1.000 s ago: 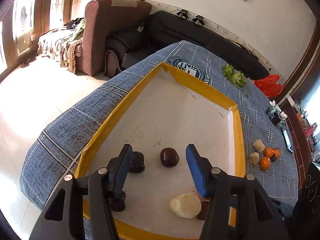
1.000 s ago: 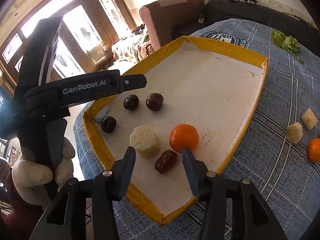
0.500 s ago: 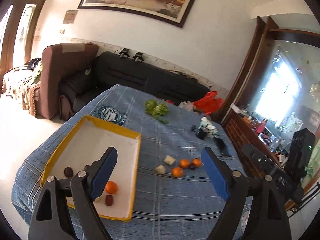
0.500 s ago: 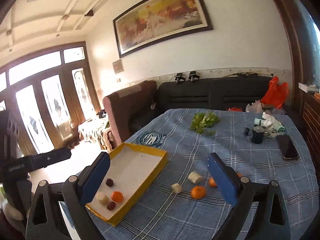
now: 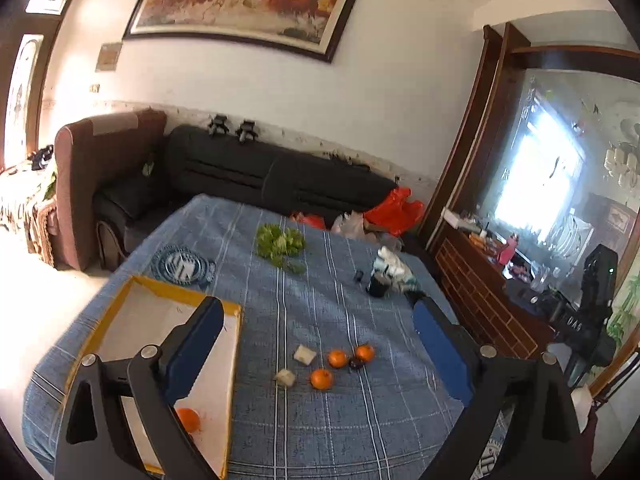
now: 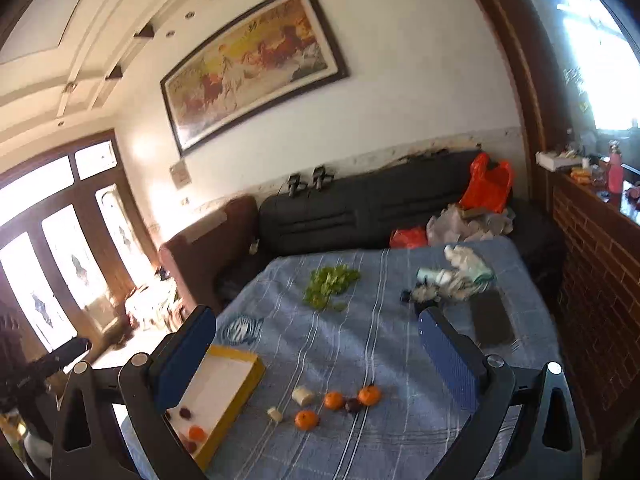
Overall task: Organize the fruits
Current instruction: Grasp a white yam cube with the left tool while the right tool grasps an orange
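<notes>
A yellow-rimmed white tray (image 5: 136, 284) (image 6: 256, 372) lies at the table's left, holding an orange (image 5: 188, 418) (image 6: 197, 433) and dark fruits (image 6: 185, 413). On the blue cloth lie three loose oranges (image 5: 321, 378) (image 6: 306, 419), a dark fruit (image 5: 355, 363) (image 6: 353, 405) and two pale chunks (image 5: 285, 377) (image 6: 302, 395). My left gripper (image 5: 316, 344) and right gripper (image 6: 316, 356) are both open wide and empty, held high above and back from the table.
Green leaves (image 5: 280, 242) (image 6: 330, 282) lie mid-table. A dark cup with cloths (image 5: 386, 274) (image 6: 452, 276) and a phone (image 6: 490, 320) sit at the far right. A black sofa (image 5: 280, 178) and brown armchair (image 5: 100, 160) stand behind; a brick cabinet (image 6: 600, 264) is on the right.
Both grippers have pulled up and back from the tray to a high view of the whole table. Both have opened wider. An orange now lies in the tray.
</notes>
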Available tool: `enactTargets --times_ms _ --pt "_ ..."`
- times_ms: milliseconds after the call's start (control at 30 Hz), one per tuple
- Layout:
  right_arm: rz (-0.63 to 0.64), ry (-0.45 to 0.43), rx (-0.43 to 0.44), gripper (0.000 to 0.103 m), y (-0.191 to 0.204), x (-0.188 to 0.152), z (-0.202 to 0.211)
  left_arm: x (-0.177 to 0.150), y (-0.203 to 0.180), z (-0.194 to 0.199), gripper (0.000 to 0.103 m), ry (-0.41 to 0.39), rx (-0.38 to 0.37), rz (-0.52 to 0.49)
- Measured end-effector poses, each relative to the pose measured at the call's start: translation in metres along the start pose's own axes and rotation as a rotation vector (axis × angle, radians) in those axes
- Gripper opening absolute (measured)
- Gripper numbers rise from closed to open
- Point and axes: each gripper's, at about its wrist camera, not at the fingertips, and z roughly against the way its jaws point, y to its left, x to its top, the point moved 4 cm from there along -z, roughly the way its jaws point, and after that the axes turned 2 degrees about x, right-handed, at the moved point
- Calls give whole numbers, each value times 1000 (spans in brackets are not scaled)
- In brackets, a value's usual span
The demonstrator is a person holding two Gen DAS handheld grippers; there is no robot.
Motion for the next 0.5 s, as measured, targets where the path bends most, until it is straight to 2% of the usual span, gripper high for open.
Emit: enactTargets --times_ms 67,133,167,200,267,367,500 --pt "38 121 11 96 2 -46 -47 -27 12 -46 94 114 -4 25" --pt "45 273 44 71 4 -94 -100 -50 26 -83 80 205 -13 68" --pt "33 341 61 66 3 -117 -123 -61 35 -103 67 257 -18 98" --pt "25 395 69 61 5 -136 -144 -68 43 -116 62 288 -19 120" --pt "65 448 42 61 8 -162 -178 -80 58 -140 62 324 7 149" --pt "129 485 -12 61 4 -179 -212 -91 65 -160 62 362 19 152" --pt "139 516 -1 61 1 -199 -241 -100 63 -184 62 408 33 122"
